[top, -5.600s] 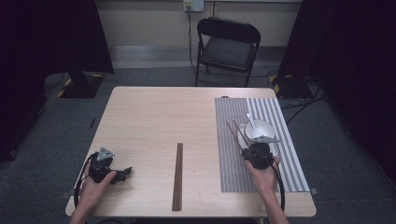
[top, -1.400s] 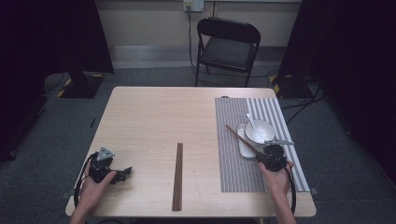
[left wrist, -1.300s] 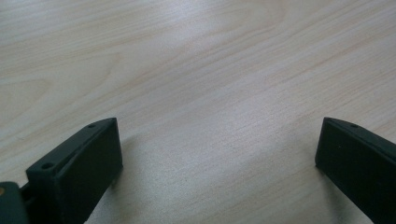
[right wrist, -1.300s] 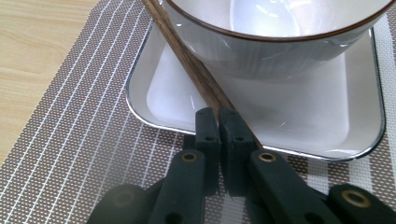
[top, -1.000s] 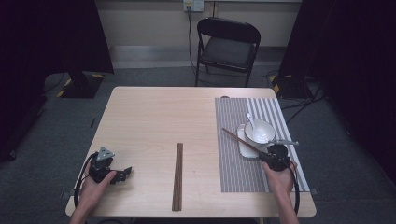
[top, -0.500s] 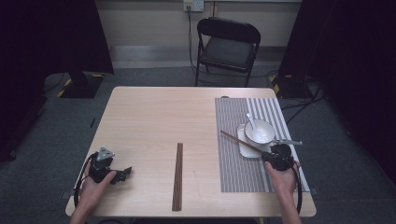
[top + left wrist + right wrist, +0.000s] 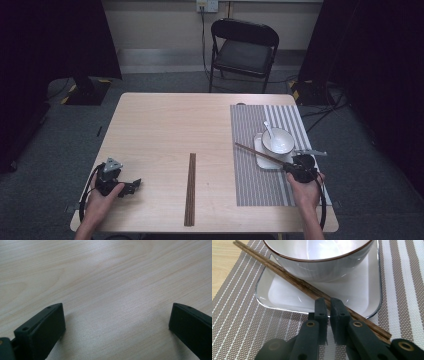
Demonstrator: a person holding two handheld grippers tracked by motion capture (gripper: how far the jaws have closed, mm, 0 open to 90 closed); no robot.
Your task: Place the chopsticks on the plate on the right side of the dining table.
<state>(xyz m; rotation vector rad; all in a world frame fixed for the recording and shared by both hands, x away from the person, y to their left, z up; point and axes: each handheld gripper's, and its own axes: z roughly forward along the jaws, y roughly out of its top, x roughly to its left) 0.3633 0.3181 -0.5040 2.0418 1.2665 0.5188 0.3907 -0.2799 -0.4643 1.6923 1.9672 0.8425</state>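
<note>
Now drawn nearer across the striped mat [image 7: 272, 177], right gripper [image 7: 329, 305] clamped on a chopstick [image 7: 294, 282] slanting over the plate [image 7: 372, 302] beside the bowl [image 7: 322, 267], likely being set down; left gripper [image 7: 117, 322] apart on the worktop [image 7: 170, 130], idle.

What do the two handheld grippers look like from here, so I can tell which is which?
Both are black. The left gripper carries a grey three-cornered plate on top and a black cable looping beside the hand. The right gripper has a black cable trailing along the forearm. Each has flat, blocky black jaws with small screw holes. Both forearms are bare, no sleeves.
</note>
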